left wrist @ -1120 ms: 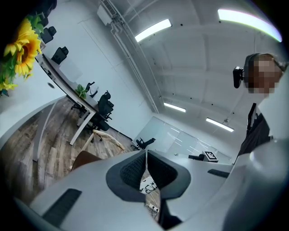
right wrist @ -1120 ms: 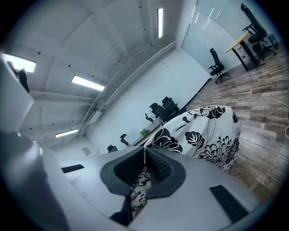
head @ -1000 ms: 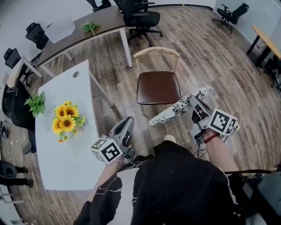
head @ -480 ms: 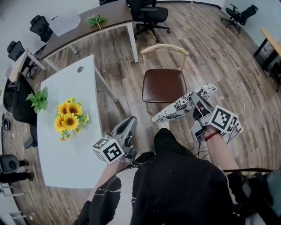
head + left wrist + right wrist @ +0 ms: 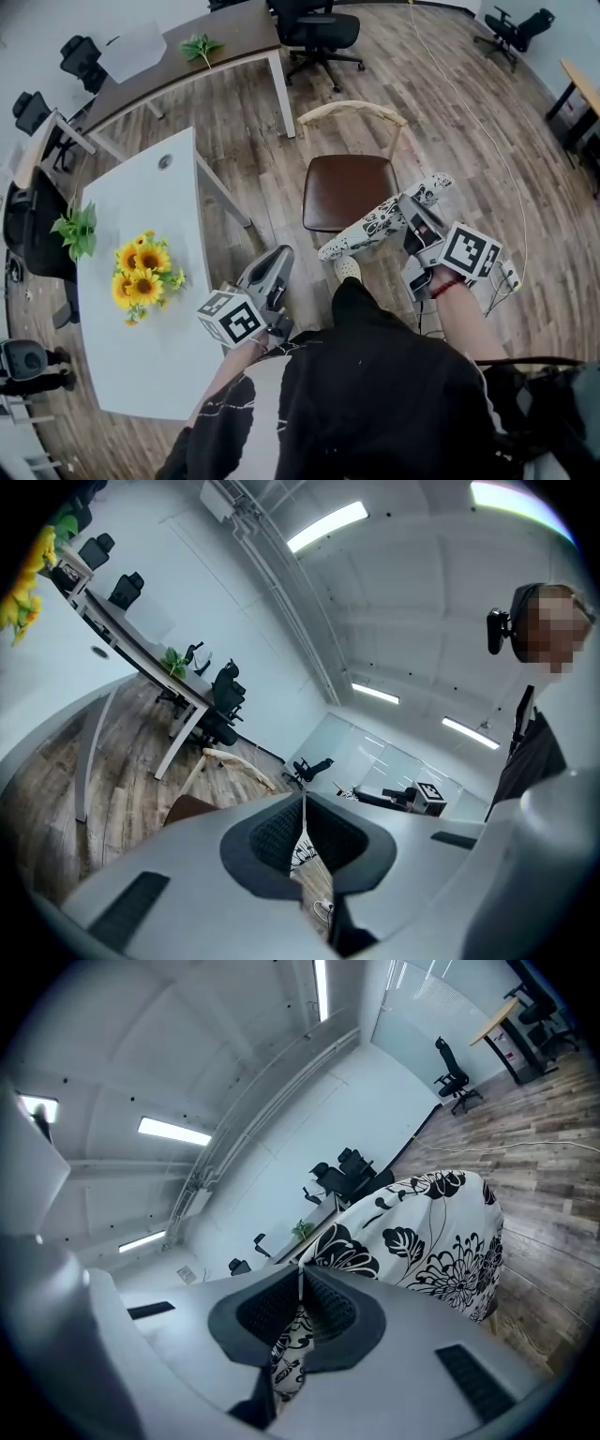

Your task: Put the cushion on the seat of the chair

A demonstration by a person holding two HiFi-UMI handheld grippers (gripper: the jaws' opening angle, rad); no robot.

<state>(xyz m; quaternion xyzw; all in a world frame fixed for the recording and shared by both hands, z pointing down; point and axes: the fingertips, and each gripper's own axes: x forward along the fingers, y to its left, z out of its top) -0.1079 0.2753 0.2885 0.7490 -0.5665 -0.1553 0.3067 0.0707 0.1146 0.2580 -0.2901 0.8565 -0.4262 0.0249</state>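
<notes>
Right claw (image 5: 411,231) clamped on cushion (image 5: 371,228) edge, cushion sticking out leftward, near chair seat (image 5: 347,186) front

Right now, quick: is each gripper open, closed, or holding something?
Left gripper: closed, nothing between its jaws.
Right gripper: closed on the edge of the cushion.

Wooden chair (image 5: 347,187): one. Cushion (image 5: 373,228): one. Grippers: two, left gripper (image 5: 277,256) and right gripper (image 5: 409,217). Tabletops: three — white tabletop (image 5: 145,361), brown tabletop (image 5: 239,33), wooden tabletop (image 5: 586,89) at right edge. Sunflower bunch (image 5: 141,270): one. Green sprigs (image 5: 77,228): two, counting second sprig (image 5: 201,45). Black office chairs (image 5: 314,33): at least five — others cut by frame.
</notes>
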